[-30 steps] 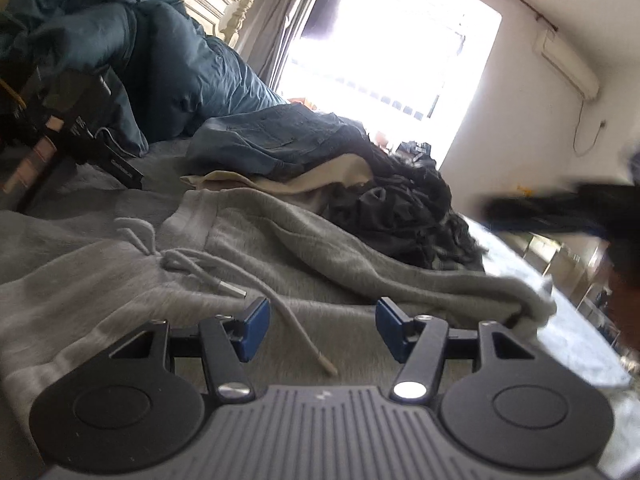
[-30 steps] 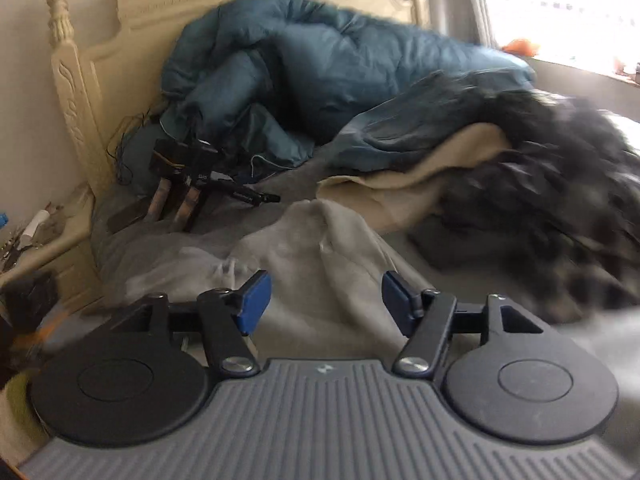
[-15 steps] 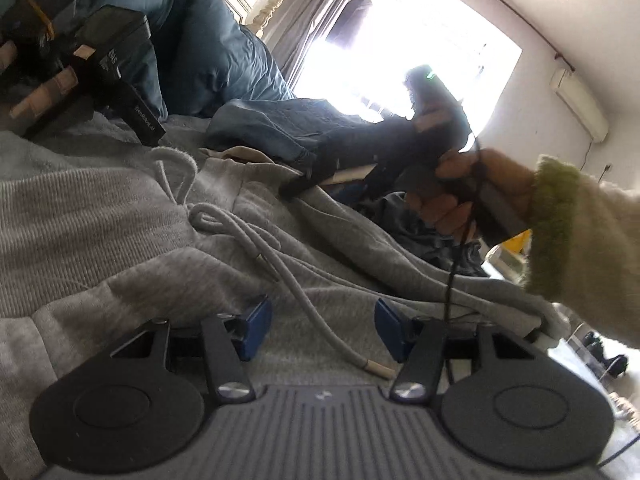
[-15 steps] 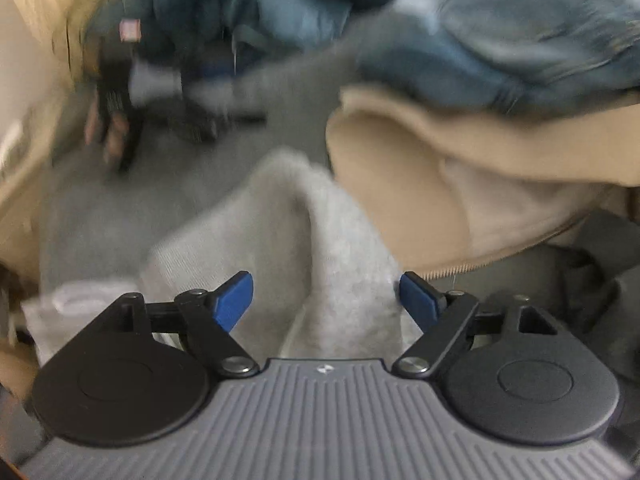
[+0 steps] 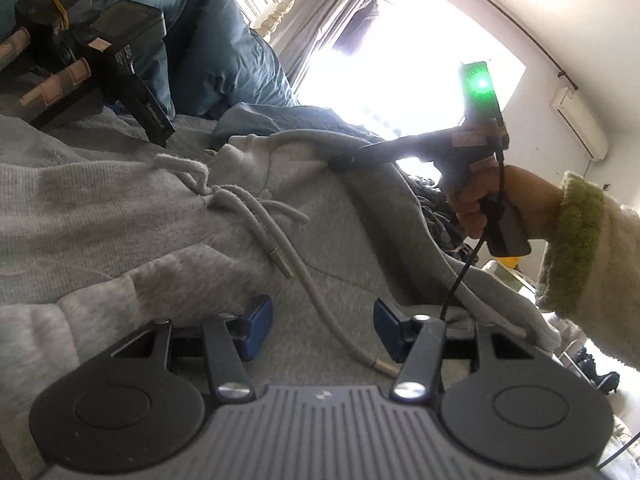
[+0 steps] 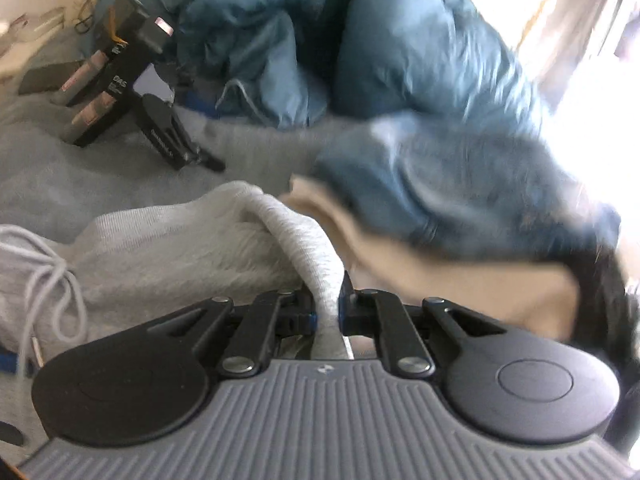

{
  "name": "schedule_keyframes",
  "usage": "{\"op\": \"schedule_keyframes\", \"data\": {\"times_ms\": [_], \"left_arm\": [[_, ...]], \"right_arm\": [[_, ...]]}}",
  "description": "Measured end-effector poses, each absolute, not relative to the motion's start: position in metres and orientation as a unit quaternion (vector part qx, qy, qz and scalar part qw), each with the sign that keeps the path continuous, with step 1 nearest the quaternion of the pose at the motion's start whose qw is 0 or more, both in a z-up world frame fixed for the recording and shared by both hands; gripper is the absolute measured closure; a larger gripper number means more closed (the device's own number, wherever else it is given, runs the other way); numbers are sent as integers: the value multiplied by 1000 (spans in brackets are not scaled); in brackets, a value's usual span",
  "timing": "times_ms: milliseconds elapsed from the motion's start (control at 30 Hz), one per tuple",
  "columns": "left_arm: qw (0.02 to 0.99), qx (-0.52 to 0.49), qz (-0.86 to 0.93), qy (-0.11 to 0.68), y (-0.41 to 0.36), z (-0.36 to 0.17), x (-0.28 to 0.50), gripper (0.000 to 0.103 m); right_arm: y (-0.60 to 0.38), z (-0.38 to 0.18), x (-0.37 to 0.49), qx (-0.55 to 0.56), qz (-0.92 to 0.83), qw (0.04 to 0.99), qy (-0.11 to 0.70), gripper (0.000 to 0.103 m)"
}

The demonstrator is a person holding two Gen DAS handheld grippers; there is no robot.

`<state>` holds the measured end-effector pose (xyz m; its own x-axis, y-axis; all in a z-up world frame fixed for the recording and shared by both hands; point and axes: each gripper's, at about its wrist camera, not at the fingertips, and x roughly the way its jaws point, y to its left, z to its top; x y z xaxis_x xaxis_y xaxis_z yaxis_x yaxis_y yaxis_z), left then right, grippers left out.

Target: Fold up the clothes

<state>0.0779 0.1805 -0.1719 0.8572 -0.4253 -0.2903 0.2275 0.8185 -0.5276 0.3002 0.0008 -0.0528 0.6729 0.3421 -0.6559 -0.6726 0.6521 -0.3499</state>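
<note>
The right gripper (image 6: 326,312) is closing on a raised fold of the grey hoodie (image 5: 168,216) spread on the bed, while the left gripper (image 5: 322,332) hovers half-open and empty over its drawcord (image 5: 280,240) (probably gathering an edge), so next: lift and fold across

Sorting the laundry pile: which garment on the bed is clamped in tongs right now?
The grey sweatpants: the right tongs are closing, pads already pinching a fold of them. The jeans and beige garment lie untouched beside.
</note>
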Motion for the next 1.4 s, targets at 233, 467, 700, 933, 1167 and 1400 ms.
{"op": "schedule_keyframes", "data": {"times_ms": [233, 467, 700, 933, 1167, 1400], "left_arm": [[928, -252, -184, 202, 185, -172, 78, 45], [935, -276, -165, 150, 211, -154, 66, 39], [938, -272, -118, 177, 229, -165, 80, 52], [941, -260, -120, 178, 231, -169, 80, 56], [940, -265, -125, 174, 234, -172, 80, 58], [939, -277, -117, 166, 238, -174, 77, 67]], "right_arm": [[-2, -108, 335, -266, 277, 860, 337, 86], [-18, -66, 330, -227, 316, 852, 351, 45], [7, -43, 350, -158, 406, 828, 353, 32], [66, -87, 396, -174, 418, 782, 429, 32], [79, -103, 394, -221, 431, 747, 455, 70], [52, -62, 350, -205, 482, 791, 317, 91]]}}
